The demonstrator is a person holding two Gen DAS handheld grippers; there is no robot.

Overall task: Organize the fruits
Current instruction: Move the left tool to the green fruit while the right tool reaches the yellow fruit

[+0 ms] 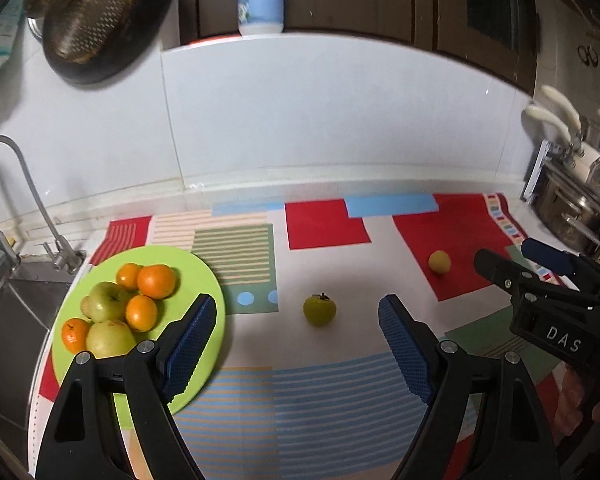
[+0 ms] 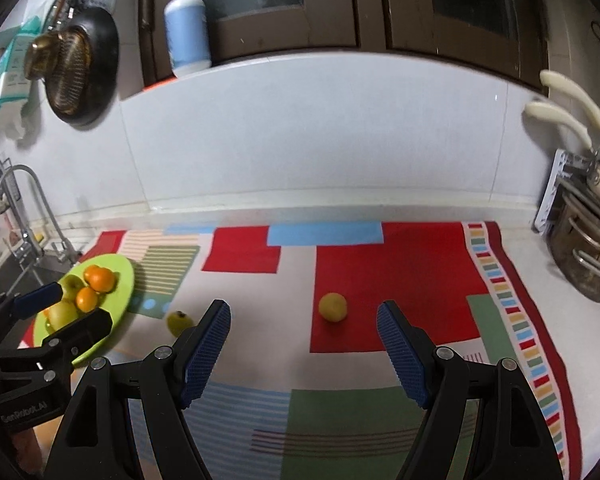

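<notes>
- A small green fruit [image 1: 319,310] with a dark stem end lies alone on the pale middle of the patterned cloth [image 1: 324,380], between the plate and the red patch; the right wrist view shows it partly hidden behind that gripper's own left finger.
- A yellow fruit [image 2: 333,307] sits on the large red patch of the cloth, well apart from the green one and touching nothing else.
- The lime-green plate [image 1: 208,280] rests on the left end of the cloth, near the sink [image 1: 16,308]. It holds a pile of oranges [image 1: 156,281] and pale green apples [image 1: 105,302], packed against one another.
- The left gripper [image 1: 296,344] hangs above the cloth with its blue-padded fingers spread wide and nothing between them; the green fruit appears in the gap, further ahead. One finger overlaps the plate's near rim in the view.
- The right gripper [image 2: 304,350] is likewise spread wide and holds nothing, with the yellow fruit showing ahead in the gap.
- Each gripper appears at the edge of the other's camera.
- A curved faucet [image 1: 24,184] stands by the sink, a dark pan [image 2: 82,76] hangs on the white tiled wall, and a blue-white pump bottle [image 2: 186,32] stands on the ledge above.
- Steel pots [image 2: 580,256] sit at the right end of the counter.
</notes>
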